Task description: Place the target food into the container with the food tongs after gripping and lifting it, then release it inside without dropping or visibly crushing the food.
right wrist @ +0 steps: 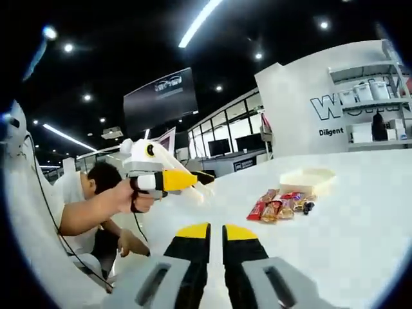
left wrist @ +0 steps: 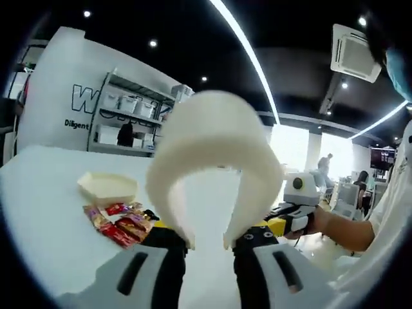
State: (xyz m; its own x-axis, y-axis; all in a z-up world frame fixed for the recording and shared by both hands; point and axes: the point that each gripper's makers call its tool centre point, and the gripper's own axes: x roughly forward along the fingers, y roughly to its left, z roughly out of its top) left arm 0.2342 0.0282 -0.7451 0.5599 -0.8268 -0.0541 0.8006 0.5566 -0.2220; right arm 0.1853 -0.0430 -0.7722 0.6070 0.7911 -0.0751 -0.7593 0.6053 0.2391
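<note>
Your left tool (left wrist: 209,241) pinches what look like white tongs (left wrist: 215,164). Your right tool (right wrist: 216,233) is pressed together, empty, above the worktop (right wrist: 360,225); snack packets (right wrist: 278,206) lie beside the container (right wrist: 307,179).

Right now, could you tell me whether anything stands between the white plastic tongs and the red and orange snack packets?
Nothing visible does: bare white table lies between the white plastic tongs and the red and orange snack packets; the shallow beige container sits just beyond them.

Wrapped snacks (right wrist: 280,207) beside beige container (right wrist: 307,179)
</note>
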